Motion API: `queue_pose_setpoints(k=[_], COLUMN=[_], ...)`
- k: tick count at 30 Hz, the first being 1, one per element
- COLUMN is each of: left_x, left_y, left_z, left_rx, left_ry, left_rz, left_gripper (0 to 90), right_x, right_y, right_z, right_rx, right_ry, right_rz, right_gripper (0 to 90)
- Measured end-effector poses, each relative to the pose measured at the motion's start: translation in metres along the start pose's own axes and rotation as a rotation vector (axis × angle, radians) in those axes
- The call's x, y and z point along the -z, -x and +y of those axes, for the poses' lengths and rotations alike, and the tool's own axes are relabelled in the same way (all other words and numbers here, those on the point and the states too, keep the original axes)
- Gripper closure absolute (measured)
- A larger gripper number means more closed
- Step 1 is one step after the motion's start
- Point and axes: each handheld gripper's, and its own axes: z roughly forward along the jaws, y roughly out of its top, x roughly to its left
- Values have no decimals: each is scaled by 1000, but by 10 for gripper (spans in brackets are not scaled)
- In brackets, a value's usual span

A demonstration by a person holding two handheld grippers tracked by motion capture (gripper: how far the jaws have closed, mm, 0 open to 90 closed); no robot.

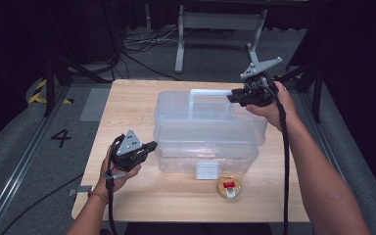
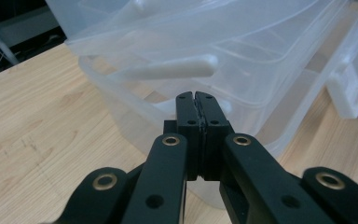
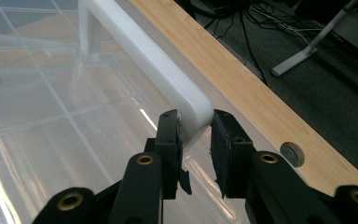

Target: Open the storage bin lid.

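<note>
A clear plastic toolbox (image 1: pixel 205 132) with a white carry handle (image 1: pixel 208 92) and a white front latch (image 1: pixel 207 170) stands on the wooden table (image 1: pixel 127 103). My right gripper (image 1: pixel 232 97) reaches in from the right and is shut on the handle's right end. In the right gripper view its pads (image 3: pixel 171 135) press both sides of the handle (image 3: pixel 168 70). My left gripper (image 1: pixel 152 145) hangs just off the box's left front corner. Its jaws (image 2: pixel 196 95) are shut with nothing between them, pointing at the box wall (image 2: pixel 261 56).
A small round tin (image 1: pixel 229 187) with a red mark lies on the table in front of the latch. The table's far edge has a cable hole (image 3: pixel 292 154). Beyond it are floor cables (image 1: pixel 142 44) and a white stand (image 1: pixel 180 49).
</note>
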Motion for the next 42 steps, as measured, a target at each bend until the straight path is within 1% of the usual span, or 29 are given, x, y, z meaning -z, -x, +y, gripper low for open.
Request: queue_pose_setpoints(k=[2,6,9,11,13,18,22,24,26,28,29,31,32,34,35,37,38,40,42], left_x=[-2,-2,-1,2,2,0,0,1,1,1,1,2,2,2,2,2,3,3,3], left_y=[3,3,2,-1,-2,0,1,1,1,1,0,0,0,0,-1,-1,-1,-2,-2], left_z=[4,5,5,6,7,9,9,9,9,8,8,8,8,9,9,9,9,10,10], left_rx=[-13,-11,-2,15,27,21,13,1,1,1,1,0,4,3,5,4,5,6,6], left_ry=[-2,2,10,30,38,38,36,31,28,26,25,25,26,28,28,28,30,30,30], left_rz=[9,16,24,32,42,49,59,63,65,67,66,70,68,71,71,75,74,74,75], left_gripper=[897,898,899,900,900,900,900,900,900,900,900,900,900,900,900,900,900,900,900], right_x=[0,0,-1,-1,-1,-1,0,1,3,8,13,19,24,34,39,47,53,60,66], right_y=[1,1,1,1,0,-3,-6,-6,-6,-5,-5,-6,-6,-7,-7,-5,-5,-5,-5], right_z=[1,2,3,2,1,-3,-4,-5,-7,-11,-14,-19,-22,-29,-32,-39,-45,-54,-62], right_rx=[2,1,2,4,5,12,19,25,21,16,20,39,42,51,55,39,40,45,54], right_ry=[-4,-7,-5,-4,-3,3,6,13,20,34,40,52,62,85,98,122,131,137,145], right_rz=[3,-2,-6,-8,-7,-6,-17,-33,-41,-40,-46,-43,-51,-49,-57,-62,-69,-92,-105], right_gripper=[738,738,737,735,735,731,728,680,669,636,607,595,588,559,550,541,526,501,479])
